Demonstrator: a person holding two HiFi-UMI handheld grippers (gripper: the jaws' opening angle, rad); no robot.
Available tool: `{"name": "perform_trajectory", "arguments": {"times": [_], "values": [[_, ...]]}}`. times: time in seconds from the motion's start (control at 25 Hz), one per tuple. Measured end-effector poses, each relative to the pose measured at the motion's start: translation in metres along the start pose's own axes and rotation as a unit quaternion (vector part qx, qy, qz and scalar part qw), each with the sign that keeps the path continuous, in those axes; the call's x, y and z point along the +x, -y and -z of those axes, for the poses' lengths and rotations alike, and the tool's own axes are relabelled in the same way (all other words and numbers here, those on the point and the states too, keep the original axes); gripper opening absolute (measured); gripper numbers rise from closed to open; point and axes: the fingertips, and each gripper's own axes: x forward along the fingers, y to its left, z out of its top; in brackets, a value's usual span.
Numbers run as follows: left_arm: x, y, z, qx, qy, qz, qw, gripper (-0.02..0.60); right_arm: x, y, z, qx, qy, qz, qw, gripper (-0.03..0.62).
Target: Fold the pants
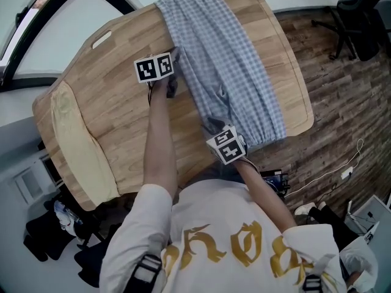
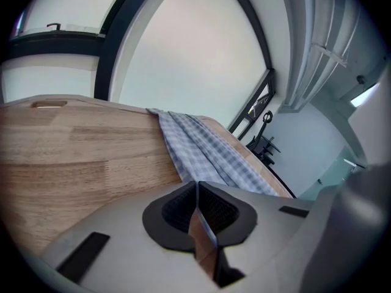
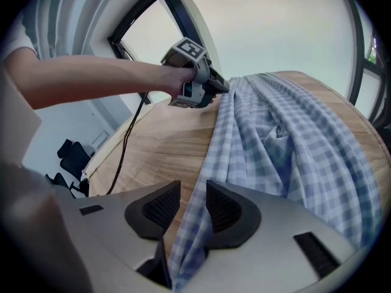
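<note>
From the head view, the pants (image 1: pixel 232 60) lie stretched on the counter (image 1: pixel 116 121), their long axis running from the far edge down to the near right corner. Both tools sit on the garment's left long side. The left hand-held gripper (image 1: pixel 172 89) is about midway along it, and the right hand-held gripper (image 1: pixel 215 127) is at the end nearest the person.

In the left gripper view, the jaws are pressed together. The checked cloth (image 2: pixel 201 148) starts right at their tips and runs away to the far edge.

In the right gripper view, the jaws stand apart with the fabric's edge (image 3: pixel 189 237) hanging loose in the gap, not yet pinched. Farther along the same edge, the left tool (image 3: pixel 221 87) has the cloth drawn up to its tip, so it looks clamped on it.

The bulk of the pants lies to the right of both tools, so I judge a lengthwise fold would carry this edge across that way.
</note>
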Motion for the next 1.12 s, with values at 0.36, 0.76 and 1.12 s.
{"name": "perform_trajectory", "arguments": {"times": [0.36, 0.76, 1.12], "values": [[-0.01, -0.006, -0.003, -0.003, 0.008, -0.003, 1.0, 0.048, 0.011, 0.006, 0.006, -0.112, -0.043, 0.066, 0.991, 0.039], [-0.043, -0.016, -0.012, -0.042, 0.047, -0.006, 0.998, 0.046, -0.008, -0.03, -0.015, -0.083, -0.015, -0.025, 0.996, 0.029], [-0.082, -0.009, -0.033, -0.065, 0.101, -0.005, 0.9927, 0.046, -0.047, -0.041, -0.041, -0.022, 0.036, -0.094, 0.995, 0.029]]}}
